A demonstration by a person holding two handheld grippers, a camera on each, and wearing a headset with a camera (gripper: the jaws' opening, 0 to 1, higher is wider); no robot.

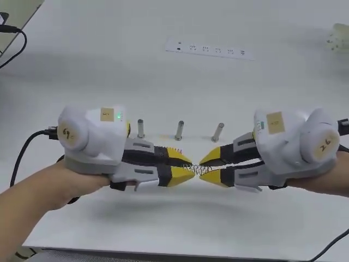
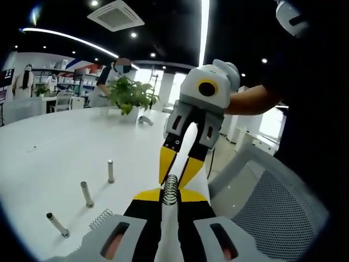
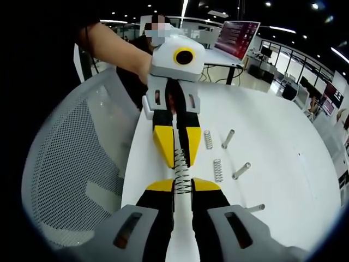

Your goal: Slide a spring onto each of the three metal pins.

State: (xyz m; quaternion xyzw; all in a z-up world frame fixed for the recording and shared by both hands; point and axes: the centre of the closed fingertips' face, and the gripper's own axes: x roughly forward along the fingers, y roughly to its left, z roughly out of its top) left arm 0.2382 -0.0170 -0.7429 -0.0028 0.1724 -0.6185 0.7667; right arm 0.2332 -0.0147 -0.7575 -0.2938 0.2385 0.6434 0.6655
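Bright overhead light, fisheye-warped edges

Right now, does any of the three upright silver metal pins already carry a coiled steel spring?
No, all three pins stand bare; two loose springs lie beside them.

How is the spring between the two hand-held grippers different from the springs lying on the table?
The held spring hangs in the air, pinched at its ends by the left hand-held gripper and right hand-held gripper; the loose springs lie flat on the table beside the pins, untouched. Both are metal coils, none on a pin yet.
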